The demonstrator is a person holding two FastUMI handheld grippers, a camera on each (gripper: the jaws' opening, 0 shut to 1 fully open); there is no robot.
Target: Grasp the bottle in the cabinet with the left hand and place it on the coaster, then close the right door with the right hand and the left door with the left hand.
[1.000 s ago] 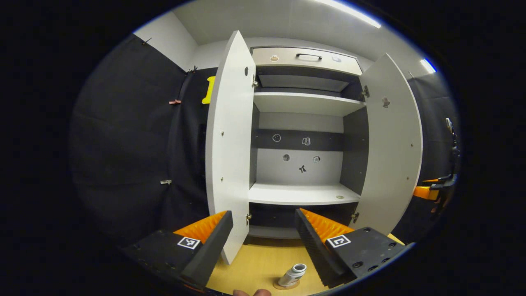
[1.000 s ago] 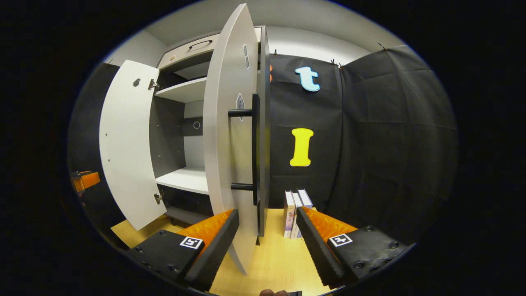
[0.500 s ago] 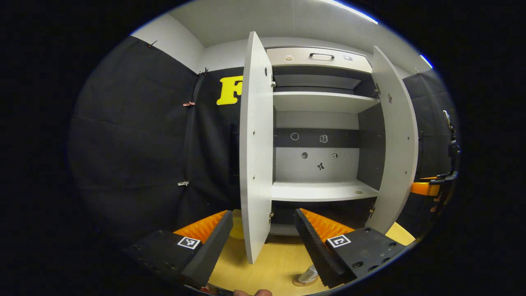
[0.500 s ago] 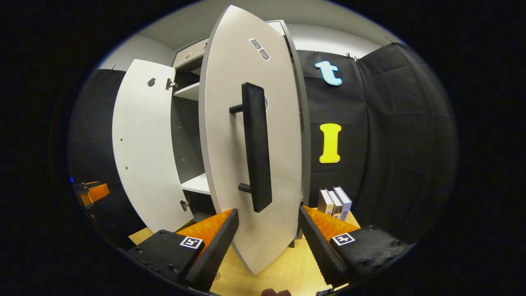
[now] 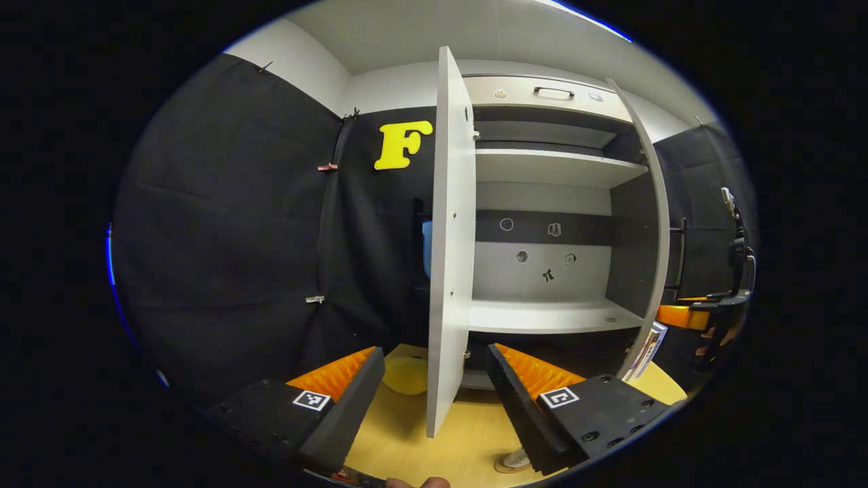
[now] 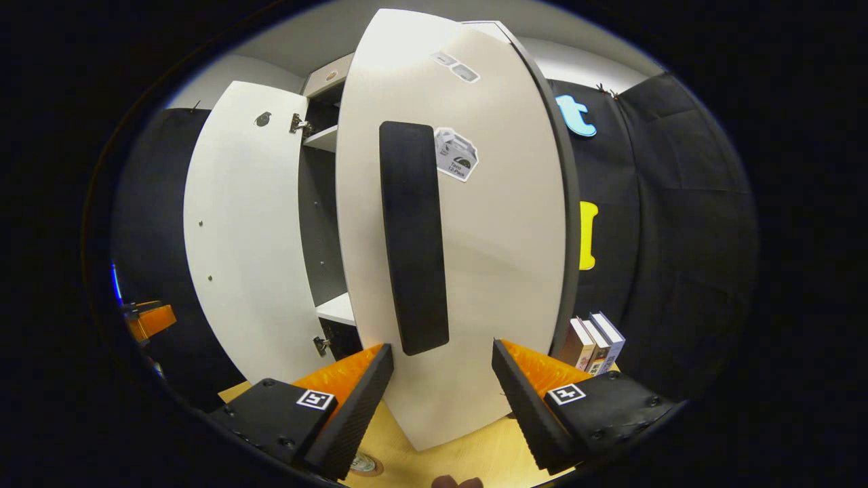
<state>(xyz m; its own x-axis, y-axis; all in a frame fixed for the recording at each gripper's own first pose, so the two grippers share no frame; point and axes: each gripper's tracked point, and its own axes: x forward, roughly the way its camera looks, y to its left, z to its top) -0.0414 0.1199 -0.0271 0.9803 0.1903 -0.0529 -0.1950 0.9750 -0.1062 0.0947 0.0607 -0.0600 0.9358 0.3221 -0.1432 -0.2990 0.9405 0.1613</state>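
Note:
The white bottle (image 5: pixel 517 459) stands on a round coaster (image 5: pixel 505 468) on the wooden table, mostly hidden behind one finger of my left gripper (image 5: pixel 434 359), which is open and empty. The left door (image 5: pixel 447 237) faces that gripper edge-on, just past its fingertips. The right door (image 5: pixel 656 230) stands half-shut, also edge-on. In the right gripper view the right door's outer face (image 6: pixel 502 244) is very close, its black handle (image 6: pixel 413 237) ending just above my open right gripper (image 6: pixel 441 352). The left door's inner face (image 6: pixel 237 237) shows beyond.
Bare white shelves (image 5: pixel 549 315) show inside the cabinet. Several books (image 6: pixel 593 339) stand on the table right of the cabinet. A yellow object (image 5: pixel 405 376) lies on the table behind the left door. A hand holds the other gripper (image 5: pixel 705 315) at far right.
The right door has swung well towards shut, its outer face now fronting my right gripper. My left gripper has shifted left, so the left door now stands edge-on before it.

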